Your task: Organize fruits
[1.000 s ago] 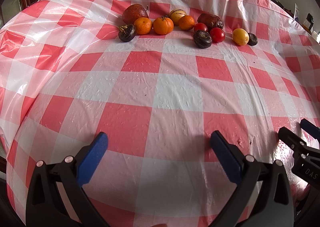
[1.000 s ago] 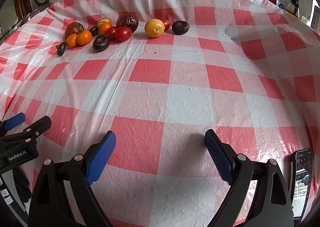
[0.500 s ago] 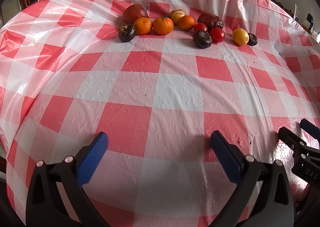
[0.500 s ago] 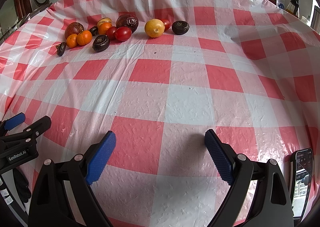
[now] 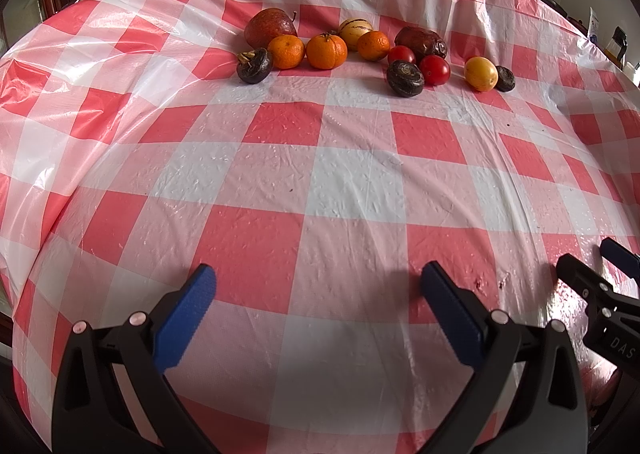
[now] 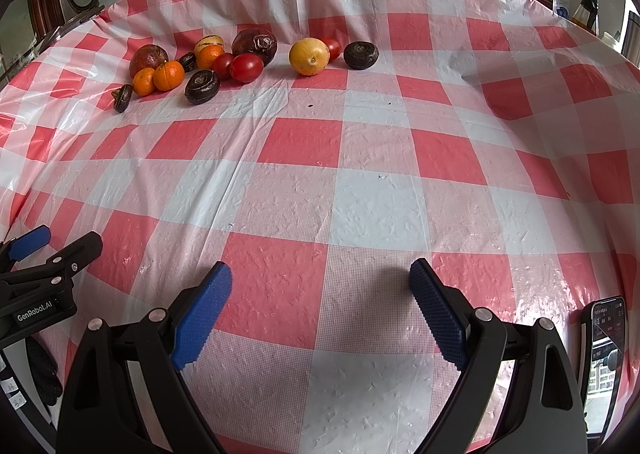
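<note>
Several fruits lie in a loose row at the far side of the red-and-white checked tablecloth (image 5: 320, 182): a red apple (image 5: 270, 27), three oranges (image 5: 327, 51), a striped yellow melon (image 5: 354, 29), two red tomatoes (image 5: 435, 69), a yellow fruit (image 5: 481, 73) and dark round fruits (image 5: 405, 78). The same row shows in the right wrist view, with the yellow fruit (image 6: 309, 56) and tomatoes (image 6: 245, 67). My left gripper (image 5: 316, 286) is open and empty, low over the near cloth. My right gripper (image 6: 320, 286) is open and empty too, far from the fruit.
A phone (image 6: 606, 346) lies at the near right table edge. The right gripper shows at the right edge of the left wrist view (image 5: 600, 294); the left gripper shows at the left of the right wrist view (image 6: 44, 262). Bottles (image 6: 586, 10) stand beyond the far right edge.
</note>
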